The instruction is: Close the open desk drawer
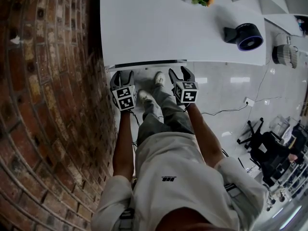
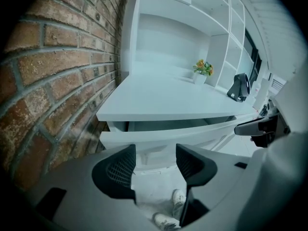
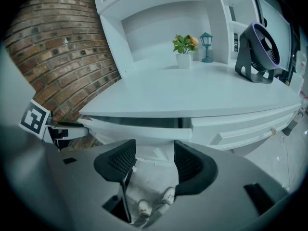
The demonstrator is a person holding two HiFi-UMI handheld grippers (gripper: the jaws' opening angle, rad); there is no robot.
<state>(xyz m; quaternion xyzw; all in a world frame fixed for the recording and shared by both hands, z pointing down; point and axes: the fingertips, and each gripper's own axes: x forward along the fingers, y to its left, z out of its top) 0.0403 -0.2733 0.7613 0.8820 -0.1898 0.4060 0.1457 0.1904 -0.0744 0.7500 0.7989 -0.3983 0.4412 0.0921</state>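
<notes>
Surroundings first. There's a brick wall (image 2: 48, 76) right next to the left gripper (image 2: 155, 153) on its outer side, so not much room there. Straight ahead of both grippers is a white worktop (image 3: 192, 95) w/ a shelf unit (image 3: 159, 18) at the back. Far ahead of the right gripper (image 3: 154, 148) are a small potted plant (image 3: 184, 47) and a little teal lantern (image 3: 206, 46). A purple-rimmed desk fan (image 3: 260, 52) sits ahead and off to its right. None of that blocks the way, since it's all up on top.

The task thing is the desk drawer (image 3: 139, 129), under the worktop edge just ahead of both grippers. It's pulled out a bit, w/ a dark gap showing over its front. To the right of it there's a 2nd drawer (image 3: 240, 129), flush w/ the desk. Below the grippers you get the person's legs and white sneakers (image 1: 147, 97) on a glossy tile floor (image 1: 231, 90).

Left gripper (image 1: 122, 75): jaws spread wide, nothing between them but floor and shoes. The drawer front (image 2: 163, 133) is just ahead and doesn't look like it's touching. Right gripper (image 1: 179, 72) is the same deal, spread apart, empty and just short of the drawer (image 1: 144, 64). The two are side by side, near each other but apart.
</notes>
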